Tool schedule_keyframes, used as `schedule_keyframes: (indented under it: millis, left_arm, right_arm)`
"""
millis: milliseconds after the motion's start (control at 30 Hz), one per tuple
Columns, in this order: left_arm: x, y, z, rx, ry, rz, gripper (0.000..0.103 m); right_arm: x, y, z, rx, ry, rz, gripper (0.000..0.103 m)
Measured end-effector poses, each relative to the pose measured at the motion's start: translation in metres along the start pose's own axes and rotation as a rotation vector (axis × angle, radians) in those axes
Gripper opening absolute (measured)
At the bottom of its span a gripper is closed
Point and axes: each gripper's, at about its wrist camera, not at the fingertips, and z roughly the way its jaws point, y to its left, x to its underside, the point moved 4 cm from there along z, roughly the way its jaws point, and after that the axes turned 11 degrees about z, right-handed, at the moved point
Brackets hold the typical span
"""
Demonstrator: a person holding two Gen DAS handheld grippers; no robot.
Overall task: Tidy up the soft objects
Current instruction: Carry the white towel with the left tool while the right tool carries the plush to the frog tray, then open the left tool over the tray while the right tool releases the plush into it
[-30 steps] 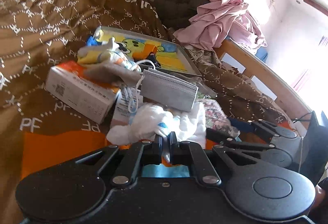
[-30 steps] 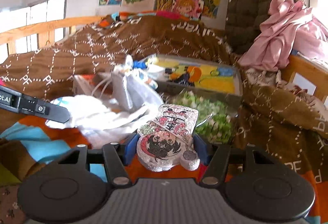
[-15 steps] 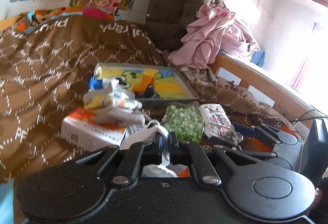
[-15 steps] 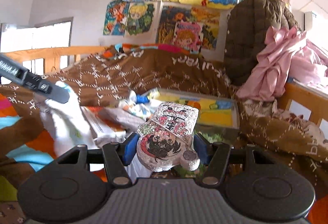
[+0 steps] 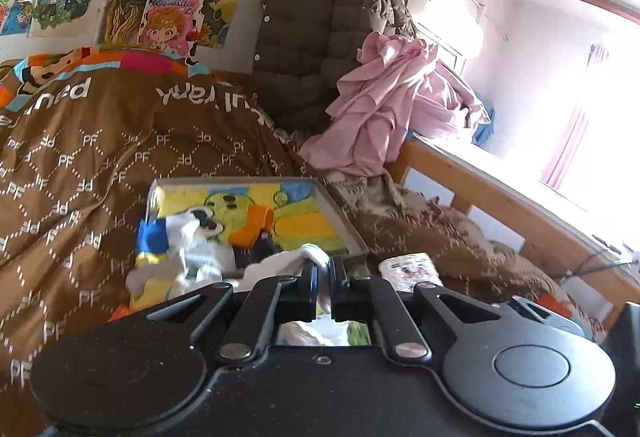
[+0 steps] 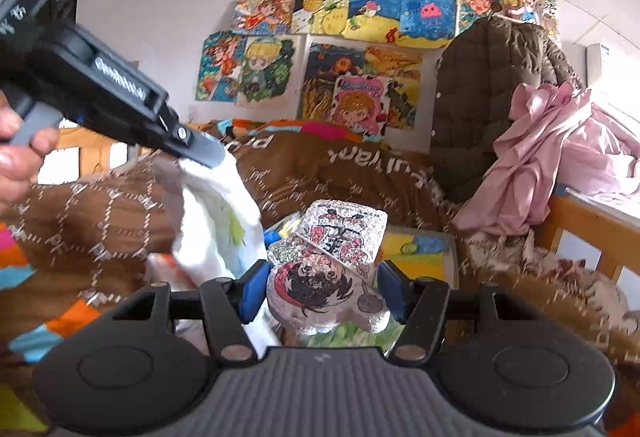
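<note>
My left gripper (image 5: 323, 279) is shut on a white cloth (image 5: 280, 263). In the right wrist view the same white cloth (image 6: 216, 213) hangs in the air from the left gripper (image 6: 200, 153), well above the bed. My right gripper (image 6: 324, 287) is shut on a flat cartoon-print plush (image 6: 328, 277), held upright between its blue pads (image 6: 250, 291). The plush (image 5: 410, 269) also shows in the left wrist view, just right of my left fingers. A blue, yellow and white soft toy (image 5: 176, 249) lies on the brown quilt (image 5: 80, 165).
A shallow box with a colourful picture (image 5: 256, 209) lies on the quilt behind the soft toy. A brown padded jacket (image 5: 324, 37) and pink clothes (image 5: 392, 101) pile at the bed's far end. The wooden bed rail (image 5: 500, 205) runs along the right. Posters cover the wall.
Both grippers have risen and tilted up from the bed. The white cloth has been lifted off the pile by the left gripper. The right gripper has kept hold of the plush.
</note>
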Motion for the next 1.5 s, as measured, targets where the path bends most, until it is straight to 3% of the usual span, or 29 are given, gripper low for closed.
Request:
schedule_keyframes:
  millis: [300,567,667,1000,1500]
  left_arm:
    - [-0.059,0.045,0.073,-0.035,0.042,0.029,0.005]
    - [-0.087,0.091,0.147,-0.043,-0.036,0.068,0.006]
    - [-0.082,0.108,0.181,-0.058,-0.022,0.076,0.006]
    - [-0.035,0.176,0.256,-0.108,0.065,-0.063,0.006]
    - [0.010,0.203,0.299,-0.132,0.200,-0.113,0.006]
  right_arm:
    - [-0.044,-0.043,0.082,0.035,0.028,0.078,0.064]
    - [-0.065,-0.066,0.196,0.047,0.097,0.094,0.064]
    - [-0.063,-0.072,0.234,0.038,0.143,0.133,0.064]
    - [-0.042,-0.062,0.319,0.000,0.309,0.106,0.064]
    - [-0.019,-0.045,0.362,0.031,0.478,0.069,0.064]
